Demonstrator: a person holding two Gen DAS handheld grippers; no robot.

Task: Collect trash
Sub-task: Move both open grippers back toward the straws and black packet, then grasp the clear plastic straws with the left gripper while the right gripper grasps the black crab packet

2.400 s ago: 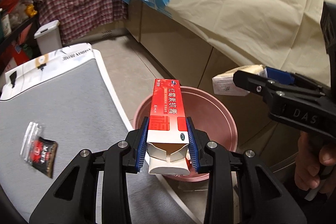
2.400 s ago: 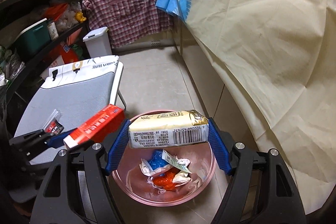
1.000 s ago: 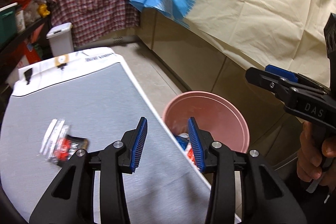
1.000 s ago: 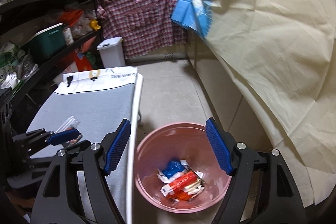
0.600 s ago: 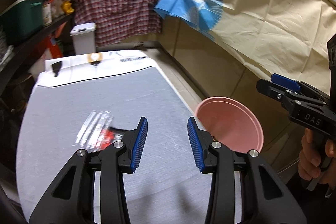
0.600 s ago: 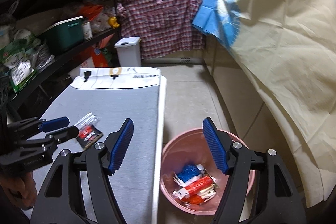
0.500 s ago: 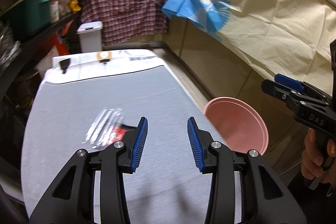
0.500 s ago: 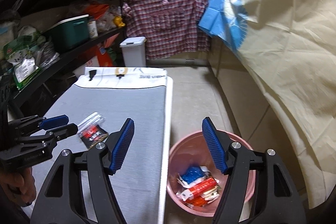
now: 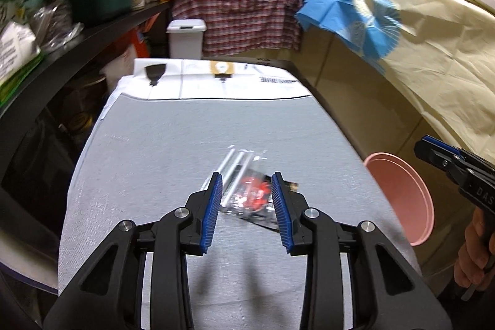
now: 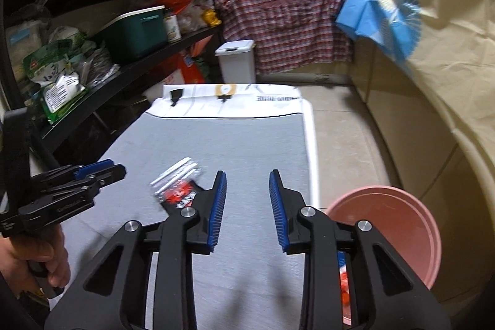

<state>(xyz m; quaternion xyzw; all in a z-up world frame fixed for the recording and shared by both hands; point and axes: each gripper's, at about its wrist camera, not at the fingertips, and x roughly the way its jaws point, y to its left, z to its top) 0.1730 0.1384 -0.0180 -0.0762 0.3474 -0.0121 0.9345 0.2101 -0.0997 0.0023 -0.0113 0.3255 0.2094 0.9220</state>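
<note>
Left gripper [image 9: 247, 189]: jaws apart, empty, above wrapper [image 9: 252, 194].
Right gripper [image 10: 247, 190]: jaws apart, empty.
Wrapper: on table [image 9: 173, 144].
Bin [image 10: 402, 225]: beside table.

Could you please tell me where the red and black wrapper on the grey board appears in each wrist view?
Left wrist: the red and black wrapper lies at centre, framed between the open left claw pads.
Right wrist: the wrapper lies left of centre, beside the right claw.
Shared landmark: the pink bin at the board's right edge.
</note>
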